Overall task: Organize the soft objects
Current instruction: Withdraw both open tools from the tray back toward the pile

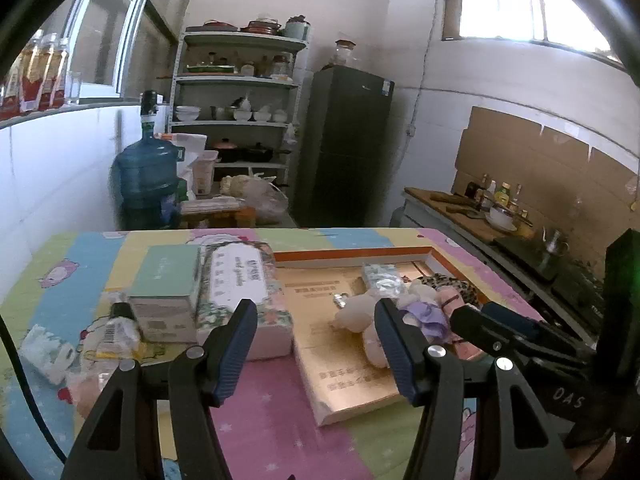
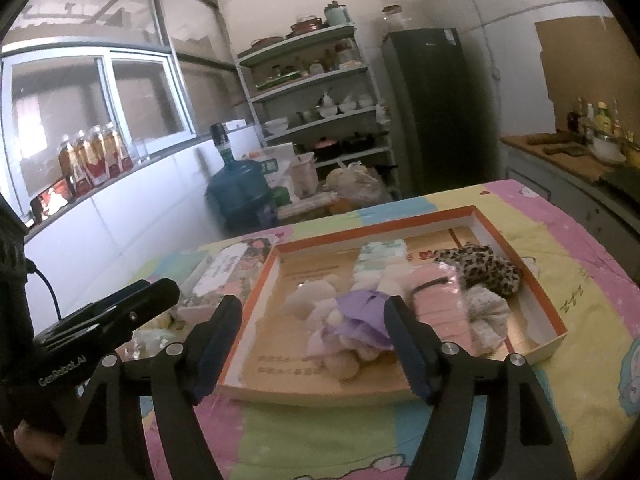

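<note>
Right gripper (image 2: 314, 322) fingers spread wide, empty, level above plush toy (image 2: 352, 320) in tray (image 2: 558, 334); left gripper (image 1: 316, 326) likewise.

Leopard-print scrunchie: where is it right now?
The leopard-print scrunchie lies in the far right corner of the orange-rimmed box in the right wrist view, touching the white scrunchie just in front of it.
</note>
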Tool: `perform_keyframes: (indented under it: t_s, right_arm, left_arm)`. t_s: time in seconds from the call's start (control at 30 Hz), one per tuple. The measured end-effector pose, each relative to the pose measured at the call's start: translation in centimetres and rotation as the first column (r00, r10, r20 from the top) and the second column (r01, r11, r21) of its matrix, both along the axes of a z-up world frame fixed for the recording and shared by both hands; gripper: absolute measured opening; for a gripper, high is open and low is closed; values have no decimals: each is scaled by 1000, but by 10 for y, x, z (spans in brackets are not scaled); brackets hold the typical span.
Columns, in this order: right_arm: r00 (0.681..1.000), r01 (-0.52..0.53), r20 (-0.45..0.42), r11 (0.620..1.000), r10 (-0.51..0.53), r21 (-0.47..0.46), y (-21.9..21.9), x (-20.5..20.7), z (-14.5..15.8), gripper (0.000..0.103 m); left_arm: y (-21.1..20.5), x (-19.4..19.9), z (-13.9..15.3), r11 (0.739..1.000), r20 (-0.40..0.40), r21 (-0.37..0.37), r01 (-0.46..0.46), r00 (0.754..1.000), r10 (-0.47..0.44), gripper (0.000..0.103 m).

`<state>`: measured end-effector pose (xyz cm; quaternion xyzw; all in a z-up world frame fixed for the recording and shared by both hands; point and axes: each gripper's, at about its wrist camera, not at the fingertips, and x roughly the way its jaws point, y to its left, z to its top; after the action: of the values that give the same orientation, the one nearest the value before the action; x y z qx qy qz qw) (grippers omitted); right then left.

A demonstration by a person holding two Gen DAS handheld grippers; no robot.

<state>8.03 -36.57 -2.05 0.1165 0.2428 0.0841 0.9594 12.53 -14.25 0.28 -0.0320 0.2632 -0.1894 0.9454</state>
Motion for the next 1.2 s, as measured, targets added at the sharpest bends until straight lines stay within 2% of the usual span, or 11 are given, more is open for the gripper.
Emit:
perform_keyframes:
  t_s: [0.73, 1.2]
  right_arm:
    - [995, -98, 7, 995, 98, -15, 91, -8, 6, 75]
    - [983, -182, -16, 982, 181, -47, 157, -9, 0, 75]
  left_arm:
    - [91, -26, -2, 992, 19, 19, -121, 993, 121, 61]
    - [156, -30, -15, 979, -8, -1, -203, 979, 203, 61]
